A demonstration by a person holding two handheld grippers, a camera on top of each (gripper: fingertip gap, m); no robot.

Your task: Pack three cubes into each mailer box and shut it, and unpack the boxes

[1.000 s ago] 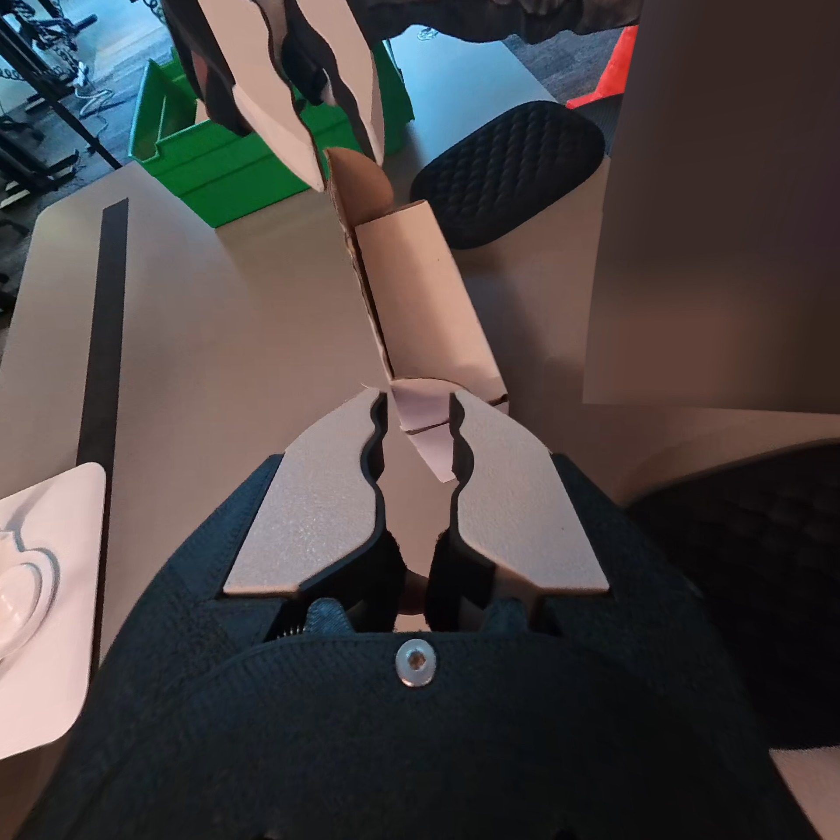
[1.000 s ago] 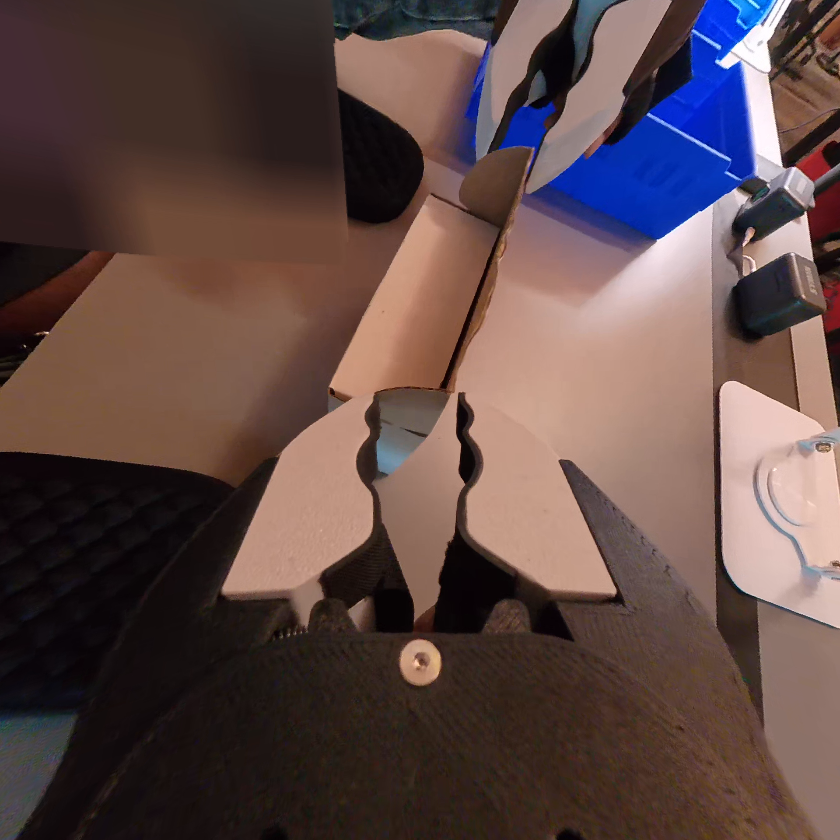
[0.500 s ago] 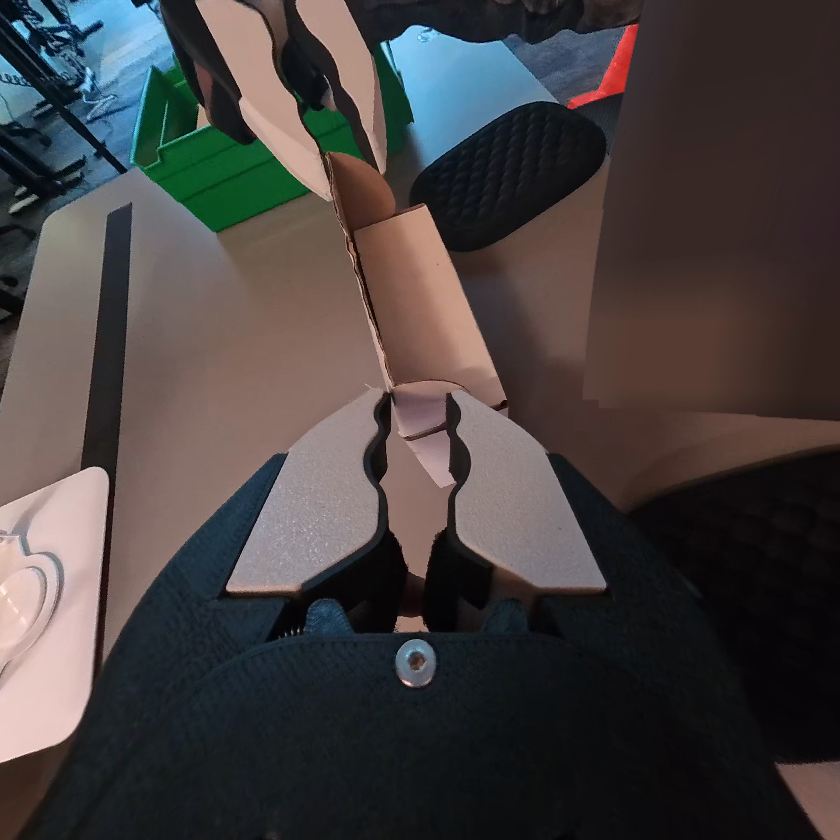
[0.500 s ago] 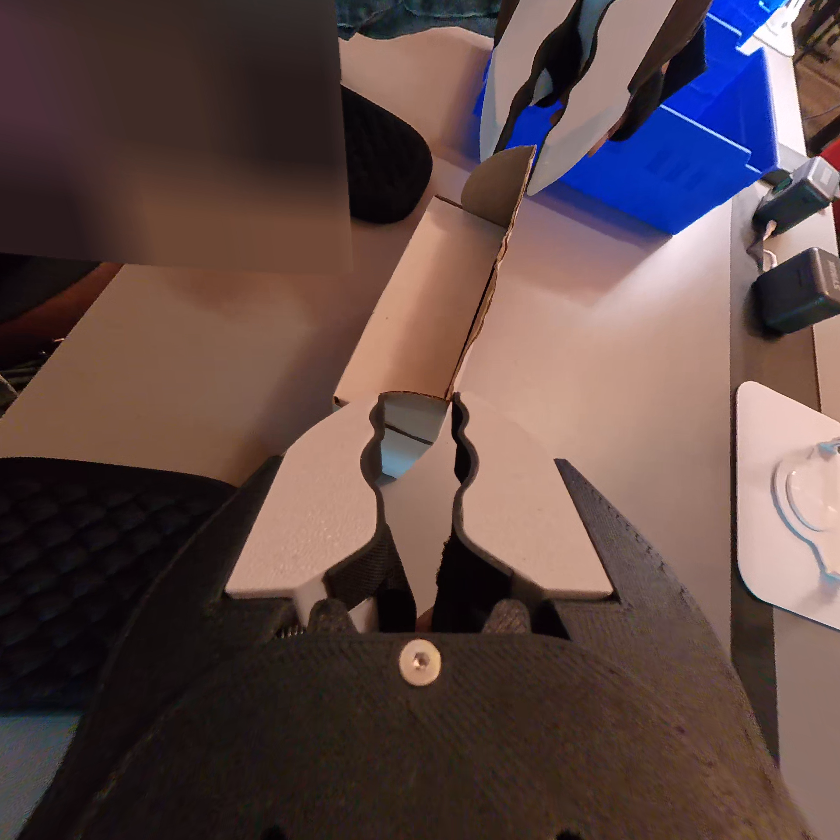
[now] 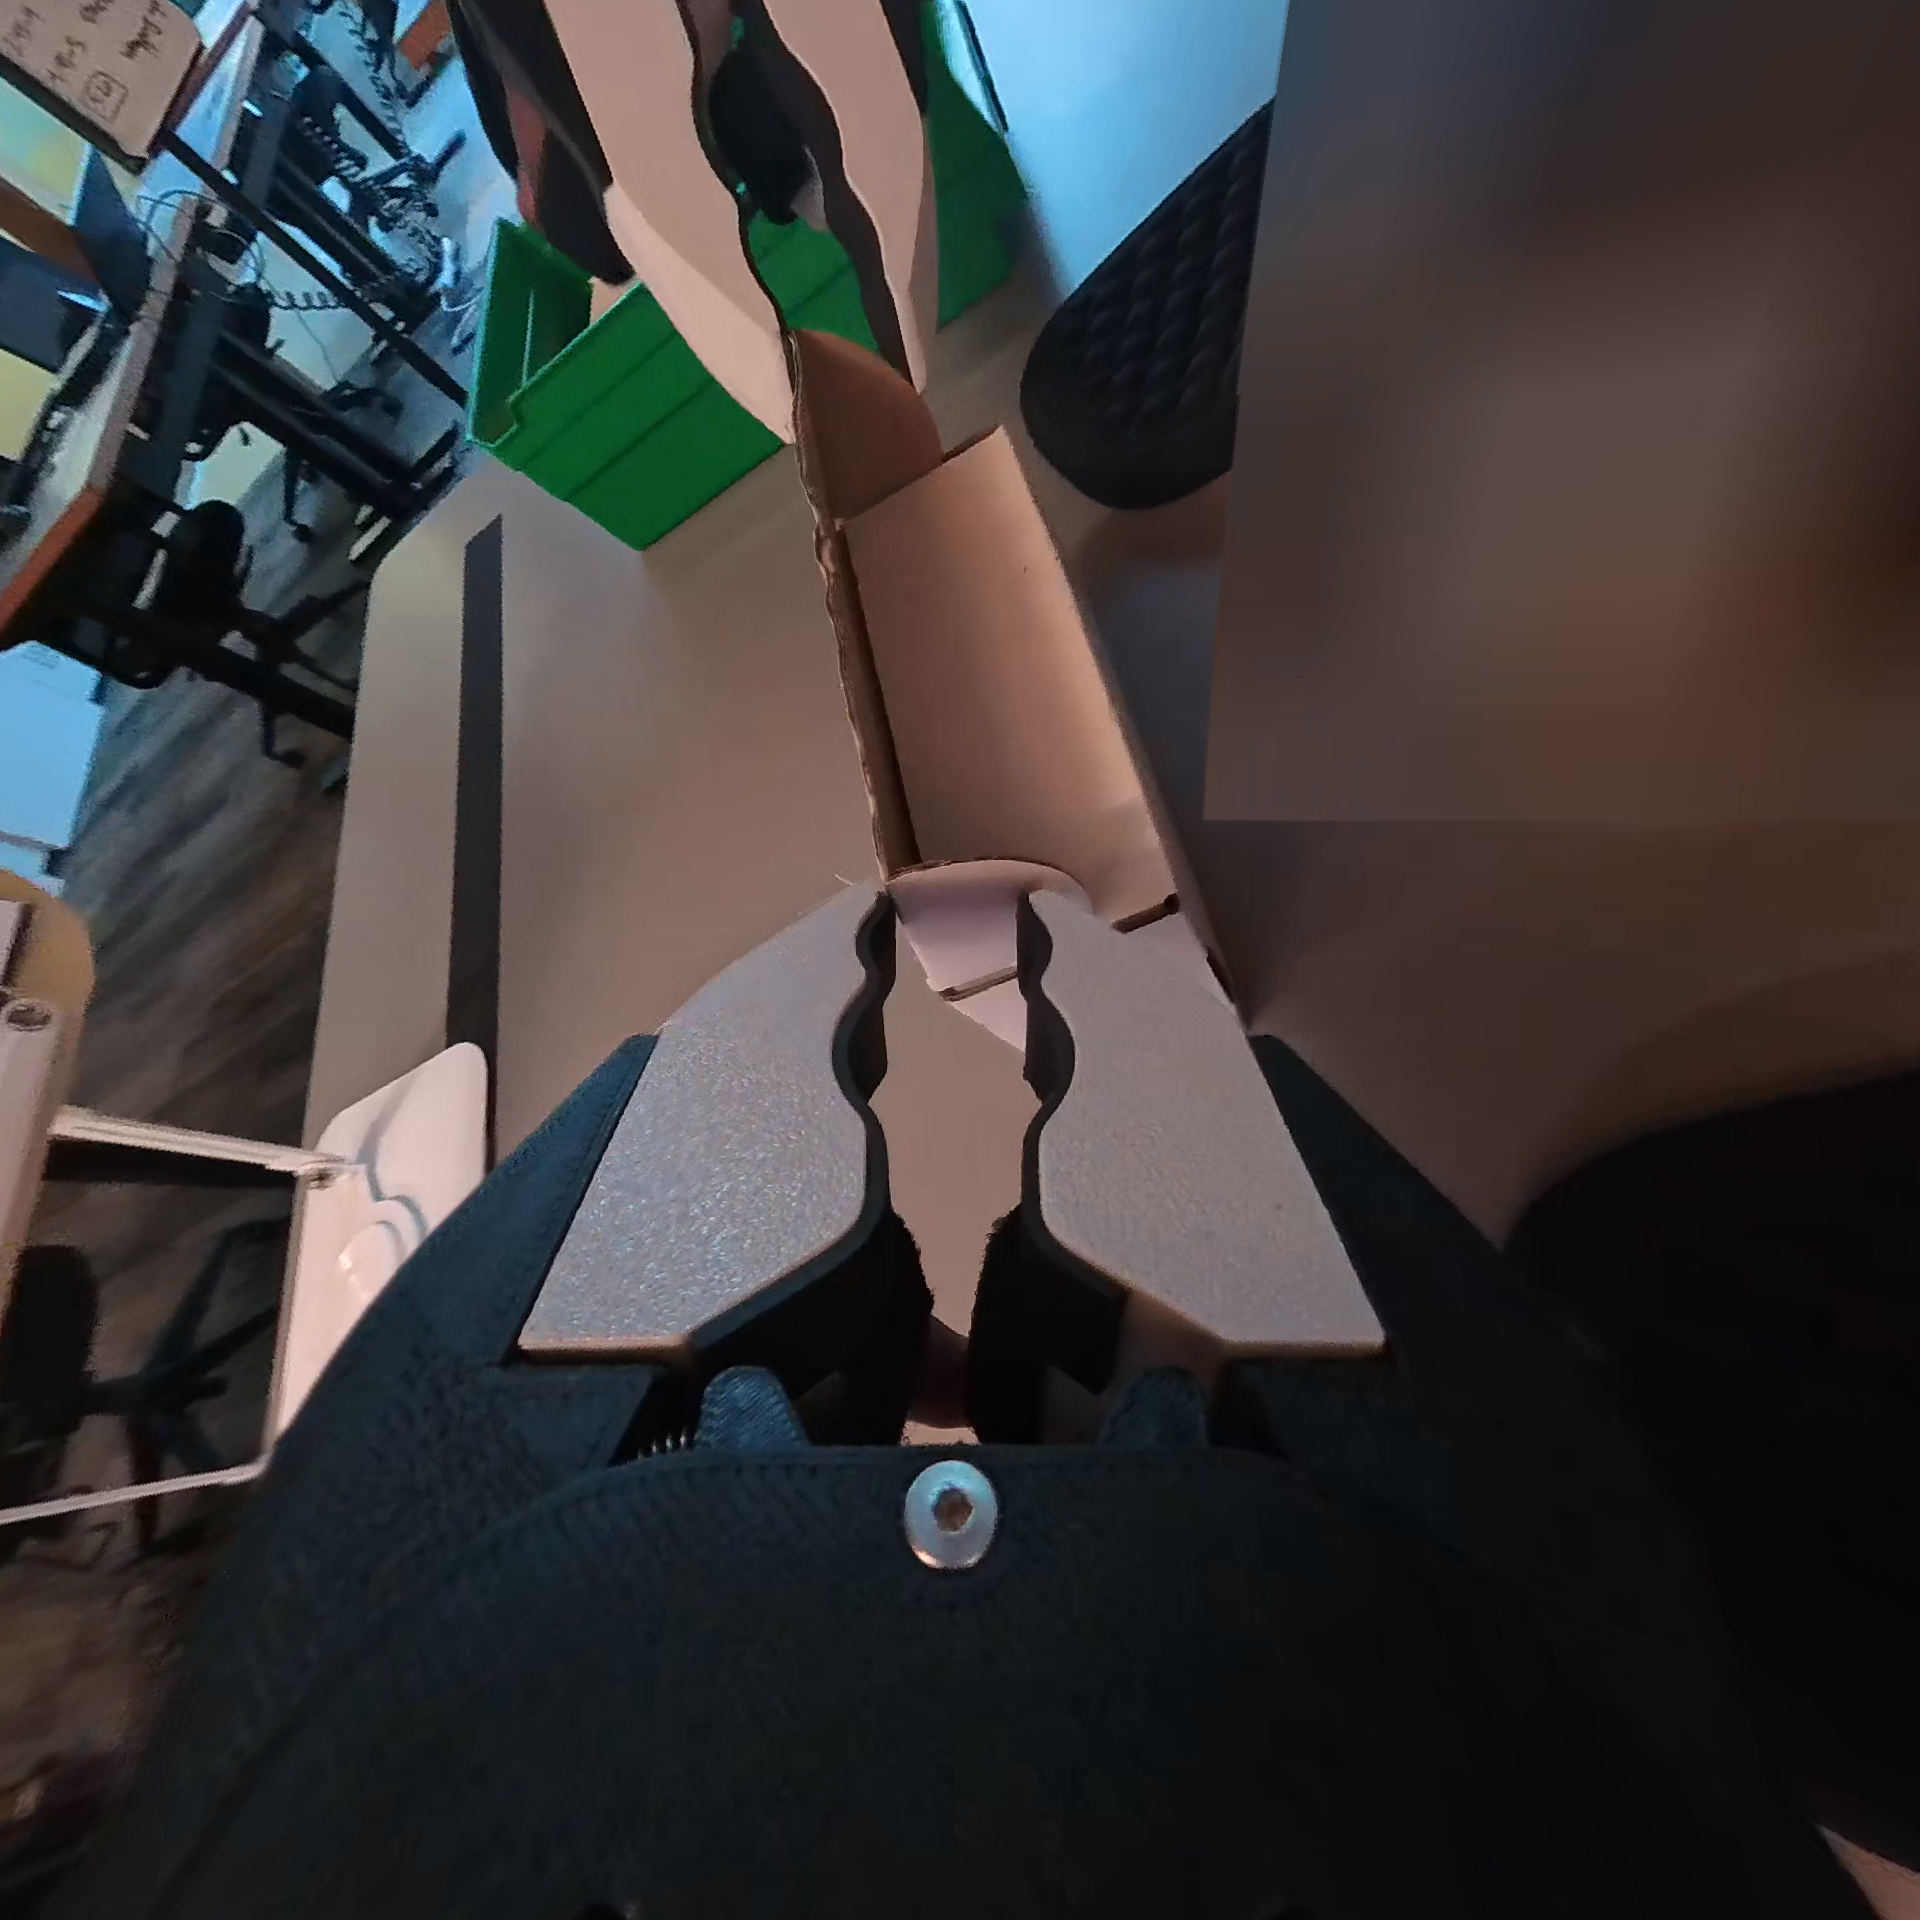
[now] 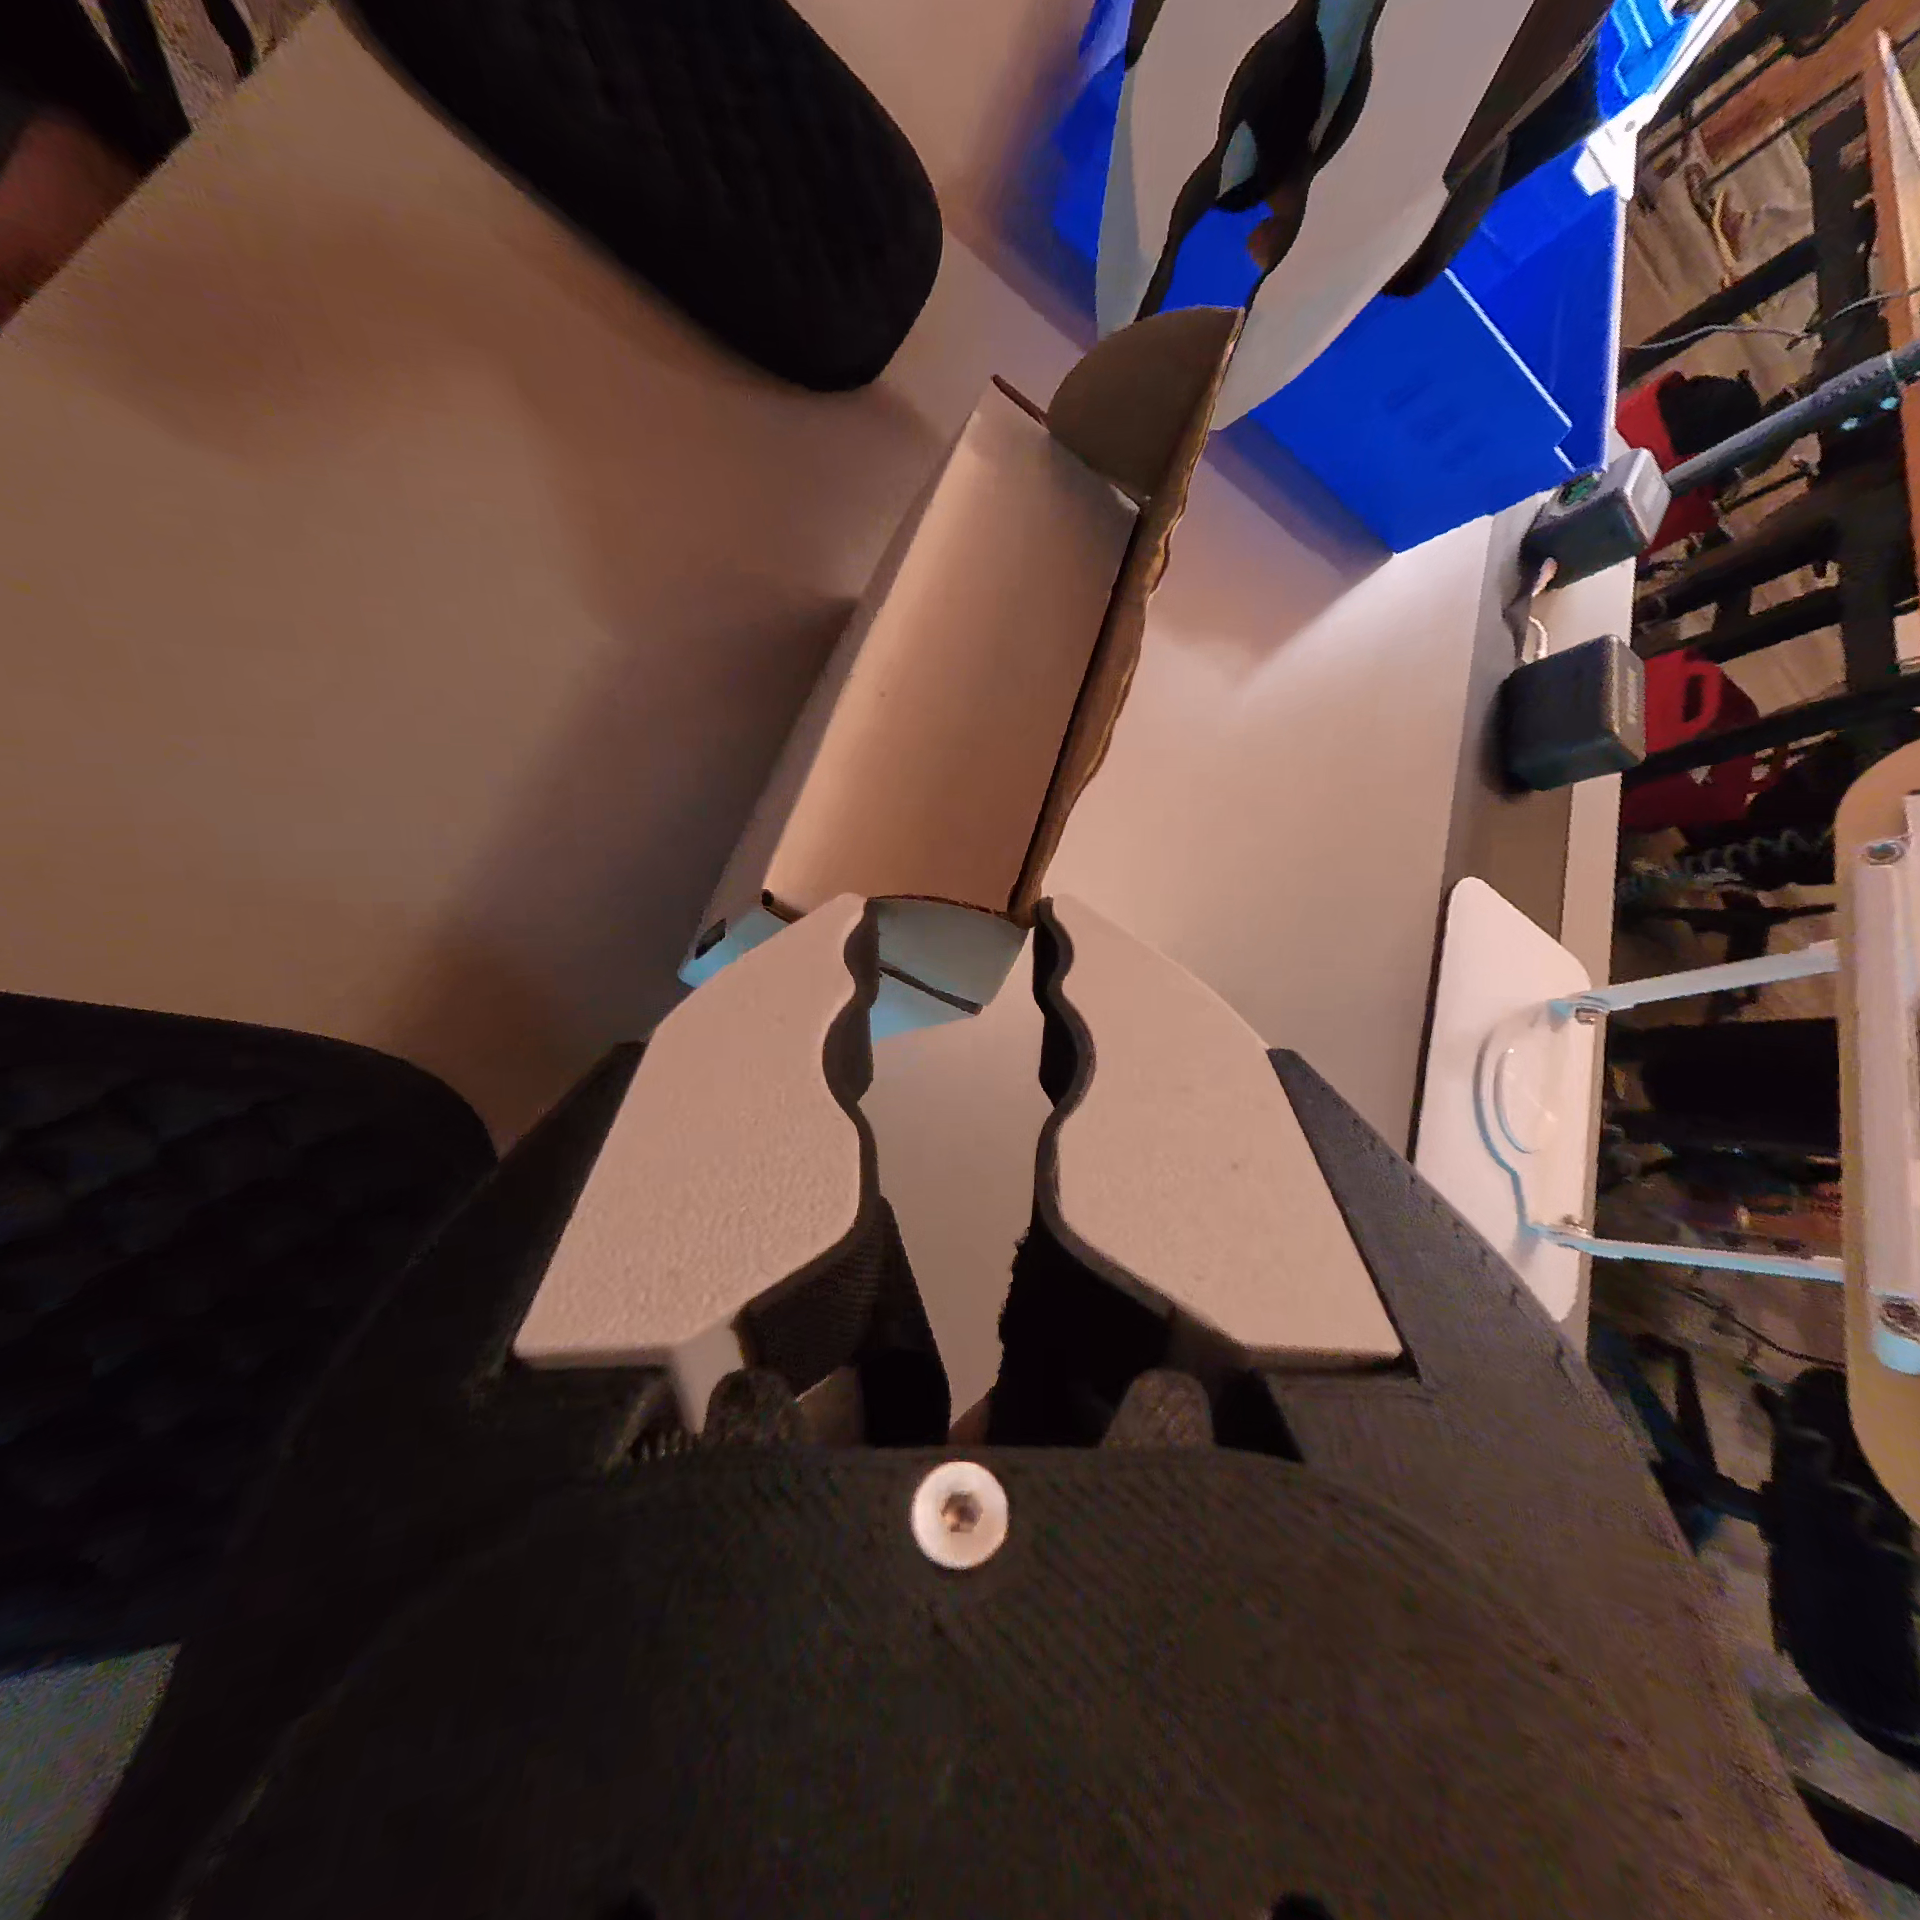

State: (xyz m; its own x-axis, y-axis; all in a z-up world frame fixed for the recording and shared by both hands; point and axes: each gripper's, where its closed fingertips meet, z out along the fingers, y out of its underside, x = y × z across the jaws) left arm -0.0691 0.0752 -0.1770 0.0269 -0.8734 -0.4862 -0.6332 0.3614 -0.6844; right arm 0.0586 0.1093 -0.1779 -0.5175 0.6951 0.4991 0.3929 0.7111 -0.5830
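A white mailer box [image 5: 987,675] lies on the tan table between my two grippers, its lid edge-on to both cameras. My left gripper [image 5: 956,935] is shut on the white side flap at the near end of the lid. My right gripper [image 5: 831,312] grips the rounded brown flap at the far end. In the right wrist view the same box [image 6: 935,707] runs away from my right gripper [image 6: 951,935], which is shut on the near flap, and my left gripper [image 6: 1236,260] pinches the far flap. No cubes are visible.
A green bin [image 5: 644,416] stands behind the box in the left wrist view, a blue bin [image 6: 1455,416] in the right wrist view. Black padded rests [image 5: 1143,364] [image 6: 675,156] lie beside the box. White mount plates [image 5: 405,1164] [image 6: 1507,1091] and dark devices [image 6: 1574,727] sit at the table edges. The left gripper's tips are roughly 15 centimetres from the right gripper's.
Both grippers have tilted upward while still holding the lid flaps, so more of the room shows. The lid edge now stands steeper. The grip on both flaps is unchanged.
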